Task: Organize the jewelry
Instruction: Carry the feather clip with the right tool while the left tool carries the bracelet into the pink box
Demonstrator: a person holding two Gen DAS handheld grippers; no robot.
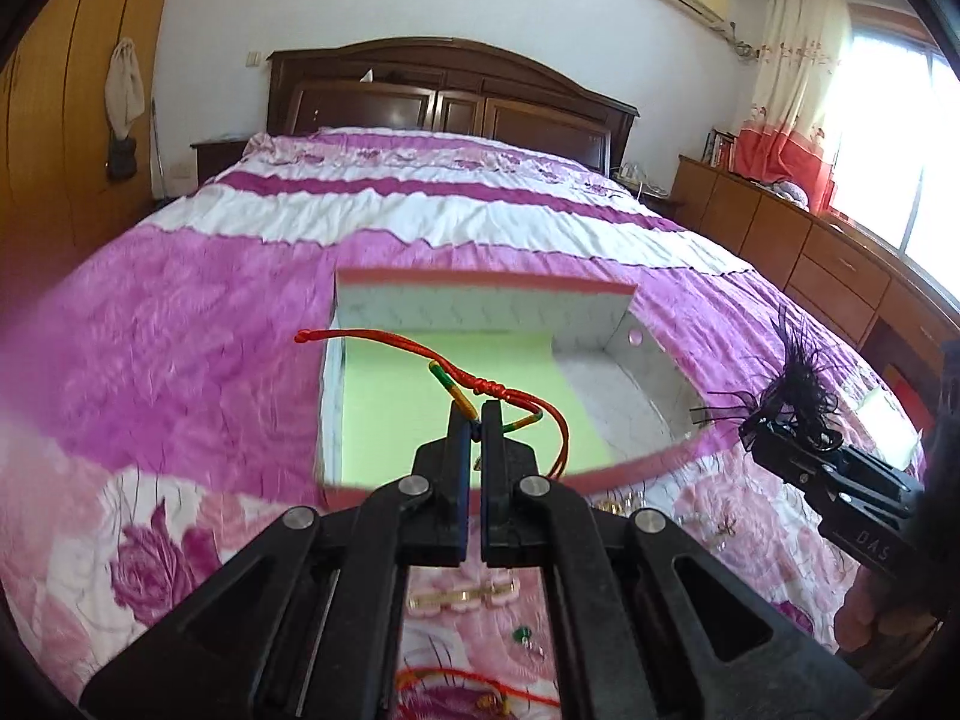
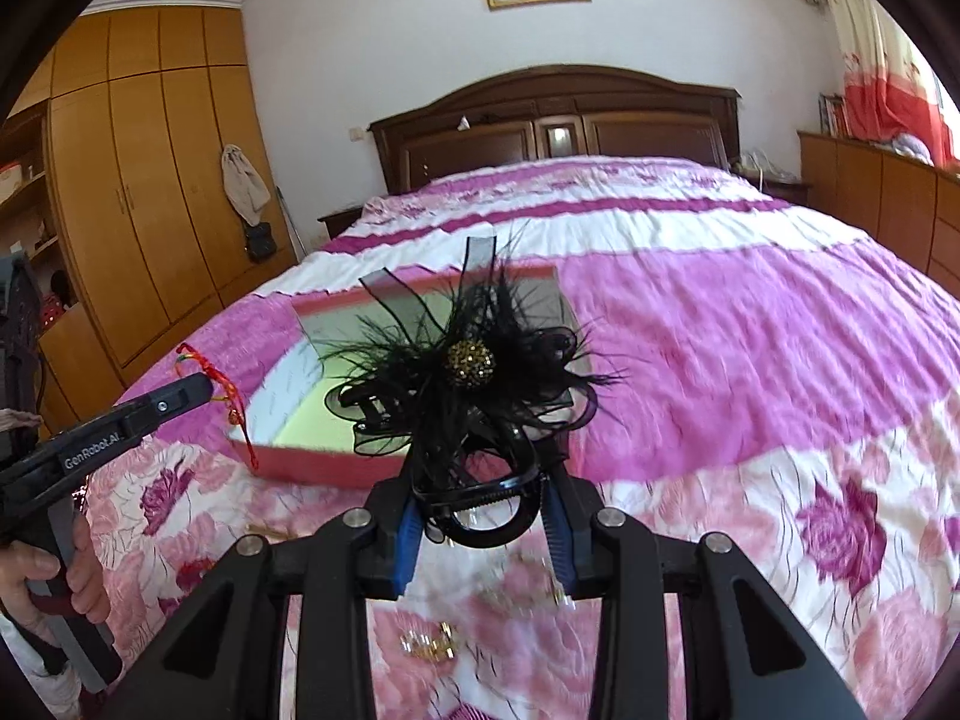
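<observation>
Here our left gripper [image 1: 475, 414] pinches a limp red braided cord bracelet [image 1: 480, 387]; right gripper [image 2: 480, 531] clamps a black feathered hair claw [image 2: 474, 372] by its rigid plastic base; feathers crush easily.

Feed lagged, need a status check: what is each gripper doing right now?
Left gripper: shut on the red braided cord bracelet.
Right gripper: shut on the black feathered hair clip with a gold beaded centre.

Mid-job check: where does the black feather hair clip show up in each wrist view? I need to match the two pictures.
Left wrist: black feather hair clip at the right edge, held in the right tongs.
Right wrist: centre of the picture, clamped in those tongs, in front of the box.
Shared landmark: the open red-rimmed box on the bed.
</observation>
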